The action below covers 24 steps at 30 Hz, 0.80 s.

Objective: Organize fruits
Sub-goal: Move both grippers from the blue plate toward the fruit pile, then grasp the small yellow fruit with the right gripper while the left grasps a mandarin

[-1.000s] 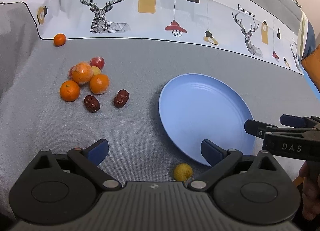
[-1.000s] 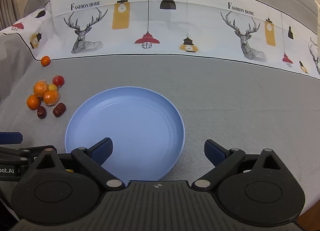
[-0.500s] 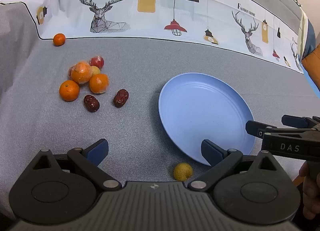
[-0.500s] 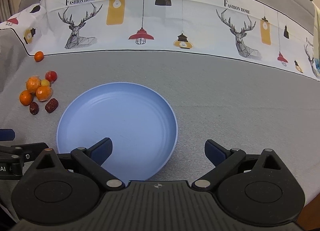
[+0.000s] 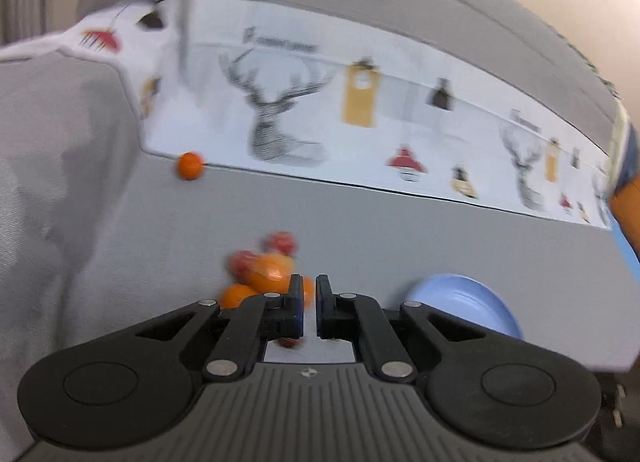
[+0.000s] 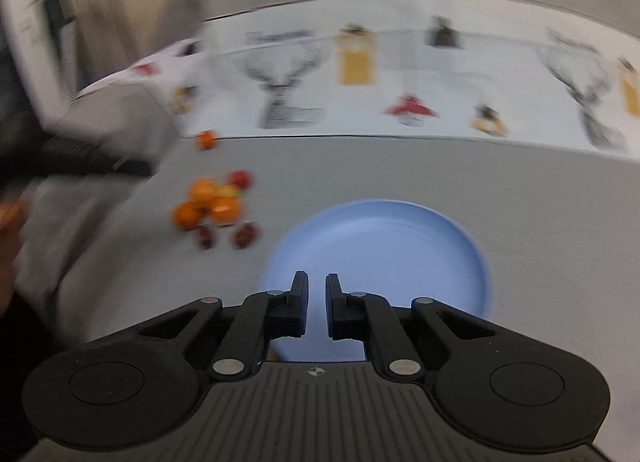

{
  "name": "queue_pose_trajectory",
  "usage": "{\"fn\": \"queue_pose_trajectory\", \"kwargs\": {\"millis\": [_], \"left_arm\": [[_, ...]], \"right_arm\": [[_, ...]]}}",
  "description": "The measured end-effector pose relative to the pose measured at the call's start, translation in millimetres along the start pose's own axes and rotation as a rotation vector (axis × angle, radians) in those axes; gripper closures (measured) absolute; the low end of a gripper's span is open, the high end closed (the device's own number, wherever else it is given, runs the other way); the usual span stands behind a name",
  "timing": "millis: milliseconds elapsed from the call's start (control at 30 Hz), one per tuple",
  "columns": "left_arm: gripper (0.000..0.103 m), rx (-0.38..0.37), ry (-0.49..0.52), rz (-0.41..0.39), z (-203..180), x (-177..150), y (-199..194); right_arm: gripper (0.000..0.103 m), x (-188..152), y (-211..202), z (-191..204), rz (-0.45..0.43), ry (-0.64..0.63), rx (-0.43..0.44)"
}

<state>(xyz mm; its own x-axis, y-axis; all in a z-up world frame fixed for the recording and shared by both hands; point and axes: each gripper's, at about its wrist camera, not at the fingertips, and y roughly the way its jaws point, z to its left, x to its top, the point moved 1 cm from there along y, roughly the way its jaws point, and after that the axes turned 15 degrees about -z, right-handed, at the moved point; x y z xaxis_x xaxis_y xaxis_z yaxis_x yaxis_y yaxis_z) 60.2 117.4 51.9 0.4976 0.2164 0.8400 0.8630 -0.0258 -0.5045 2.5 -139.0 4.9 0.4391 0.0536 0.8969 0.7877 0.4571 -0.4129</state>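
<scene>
Grey cloth and printed band, both views blurred

A grey fabric tablecloth (image 5: 400,238) filled the middle of each frame. Across the upper part ran a white printed band (image 5: 400,110) with grey deer heads, yellow lanterns and red lamps. An orange fabric patch (image 5: 629,214) sat at the right edge of the left wrist view.

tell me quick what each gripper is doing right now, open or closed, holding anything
left gripper: nearly closed, a narrow gap between the jaws, nothing held.
right gripper: nearly closed, a narrow gap between the jaws, nothing held.
</scene>
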Motion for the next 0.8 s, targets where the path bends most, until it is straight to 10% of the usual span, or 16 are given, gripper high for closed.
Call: {"fn": "queue_pose_trajectory", "kwargs": {"millis": [200,300,433,800], "left_arm": [[0.094,0.067,-0.320,0.150,59,-16,50],[0.069,0.107,-0.360,0.157,67,-20,58],[0.054,0.136,-0.302,0.162,65,-22,69],[0.052,0.161,-0.192,0.195,49,-29,93]], "right_arm": [[0.093,-20,14,54,0.016,-0.256,0.149],[0.088,-35,24,76,0.053,-0.416,0.166],[0.063,-50,33,92,0.077,-0.528,0.161],[0.070,-78,44,97,0.127,-0.689,0.119]]}}
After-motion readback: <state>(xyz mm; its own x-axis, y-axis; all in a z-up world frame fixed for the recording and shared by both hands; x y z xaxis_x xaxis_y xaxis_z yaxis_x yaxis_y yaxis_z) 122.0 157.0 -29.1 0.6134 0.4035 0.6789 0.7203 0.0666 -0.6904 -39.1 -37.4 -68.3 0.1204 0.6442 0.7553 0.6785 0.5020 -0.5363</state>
